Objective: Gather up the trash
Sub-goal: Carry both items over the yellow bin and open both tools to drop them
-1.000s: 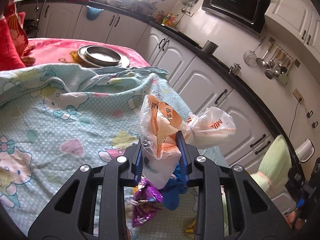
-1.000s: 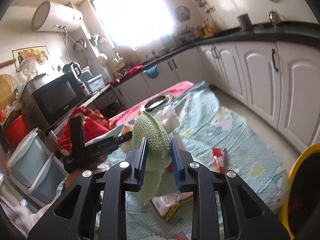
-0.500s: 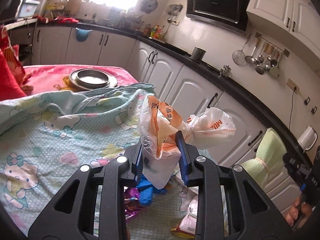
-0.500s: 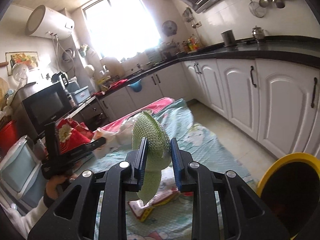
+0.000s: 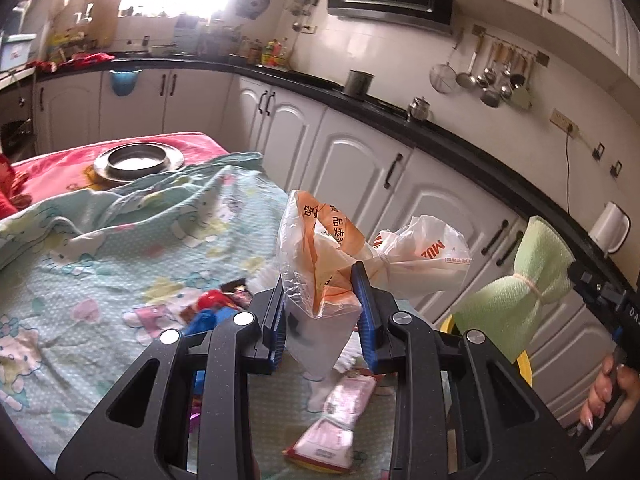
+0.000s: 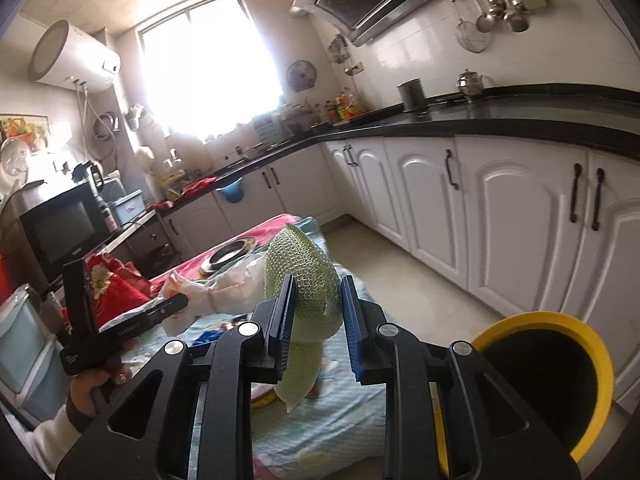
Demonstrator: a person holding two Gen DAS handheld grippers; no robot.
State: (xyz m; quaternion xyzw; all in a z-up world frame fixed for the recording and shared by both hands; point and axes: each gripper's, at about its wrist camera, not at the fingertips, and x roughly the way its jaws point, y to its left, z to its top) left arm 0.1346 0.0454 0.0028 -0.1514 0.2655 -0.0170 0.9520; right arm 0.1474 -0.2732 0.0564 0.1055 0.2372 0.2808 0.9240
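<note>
Trash for collection lies scattered on the pale blue cartoon-print cloth [image 5: 100, 240] spread over the table, and two pieces are already lifted clear of it. Largest of the relevant items is the round yellow-rimmed bin [image 6: 548, 384], dark inside, standing on the floor beside the white cabinets; the right wrist view shows its open mouth, while the left wrist view shows only a sliver of yellow rim. Next in size is the crumpled clear-and-orange printed plastic bag [image 5: 344, 252], on which the left gripper [image 5: 320, 312] is clamped at the bunched lower neck, the tied knot and loose end projecting to the right. It is judged light, limp and slippery, so the bunched neck is the secure hold. The right gripper [image 6: 316, 320] is clamped on the green foam mesh fruit sleeve [image 6: 304, 280], judged soft, springy and nearly weightless; a grip across its folded middle suits it. Only the left wrist view shows the pink flat wrapper packet [image 5: 332, 424] and red and blue scraps remaining on the cloth below.
</note>
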